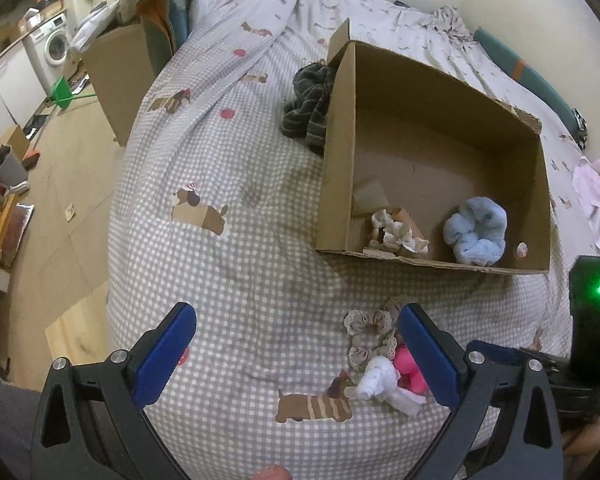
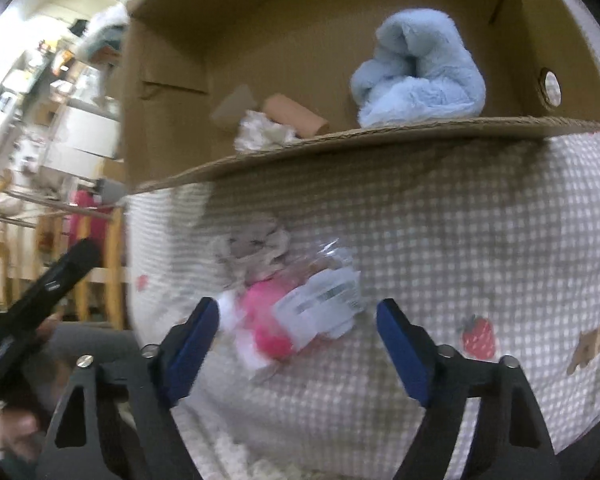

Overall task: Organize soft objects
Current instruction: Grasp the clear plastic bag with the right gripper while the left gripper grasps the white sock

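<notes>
The left claw is held open above the checked bedspread, nothing between its pads; the right claw is likewise spread wide, a pink scrunchie lying unpressed between its fingers, a beige lace scrunchie at 12 o'clock of it; in the cardboard box beyond, a blue fluffy scrunchie is seen at 3 o'clock of a cream scrunchie.

We see the right gripper open above a pink soft item on the checked bedspread; a blue fluffy scrunchie lies in the cardboard box.
</notes>
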`<act>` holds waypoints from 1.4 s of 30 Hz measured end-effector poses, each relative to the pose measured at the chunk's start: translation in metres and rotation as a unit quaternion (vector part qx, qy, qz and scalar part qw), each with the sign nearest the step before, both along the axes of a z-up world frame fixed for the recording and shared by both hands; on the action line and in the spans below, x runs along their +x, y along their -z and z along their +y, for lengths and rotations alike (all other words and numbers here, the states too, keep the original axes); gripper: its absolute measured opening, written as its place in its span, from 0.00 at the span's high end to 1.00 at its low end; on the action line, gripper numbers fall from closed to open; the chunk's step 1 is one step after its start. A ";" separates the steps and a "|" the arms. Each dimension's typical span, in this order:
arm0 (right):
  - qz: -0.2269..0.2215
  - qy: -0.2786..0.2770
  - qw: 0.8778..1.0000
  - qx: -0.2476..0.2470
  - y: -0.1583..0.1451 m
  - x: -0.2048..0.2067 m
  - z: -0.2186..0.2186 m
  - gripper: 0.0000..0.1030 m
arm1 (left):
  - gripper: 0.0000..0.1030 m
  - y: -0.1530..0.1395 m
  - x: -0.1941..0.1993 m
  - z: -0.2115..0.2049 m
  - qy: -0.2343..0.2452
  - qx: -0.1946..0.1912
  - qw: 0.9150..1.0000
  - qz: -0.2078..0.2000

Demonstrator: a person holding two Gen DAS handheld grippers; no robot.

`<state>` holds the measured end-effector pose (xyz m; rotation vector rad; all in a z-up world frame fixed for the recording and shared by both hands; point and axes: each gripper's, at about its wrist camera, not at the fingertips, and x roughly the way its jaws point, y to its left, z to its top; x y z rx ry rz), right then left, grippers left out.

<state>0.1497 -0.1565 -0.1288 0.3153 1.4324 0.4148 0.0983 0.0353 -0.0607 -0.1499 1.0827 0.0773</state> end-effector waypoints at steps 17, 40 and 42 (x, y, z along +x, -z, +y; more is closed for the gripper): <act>-0.003 0.001 0.997 -0.078 0.007 0.007 -0.015 0.84 | 0.02 0.006 0.009 -0.016 0.017 -0.007 1.000 0.010; -0.074 0.014 0.996 -0.048 -0.034 -0.010 -0.049 0.84 | 0.68 0.091 0.012 -0.062 0.096 -0.085 0.973 0.191; -0.077 0.015 0.996 -0.046 -0.037 -0.011 -0.051 0.84 | 0.78 0.094 0.012 -0.063 0.098 -0.091 0.971 0.198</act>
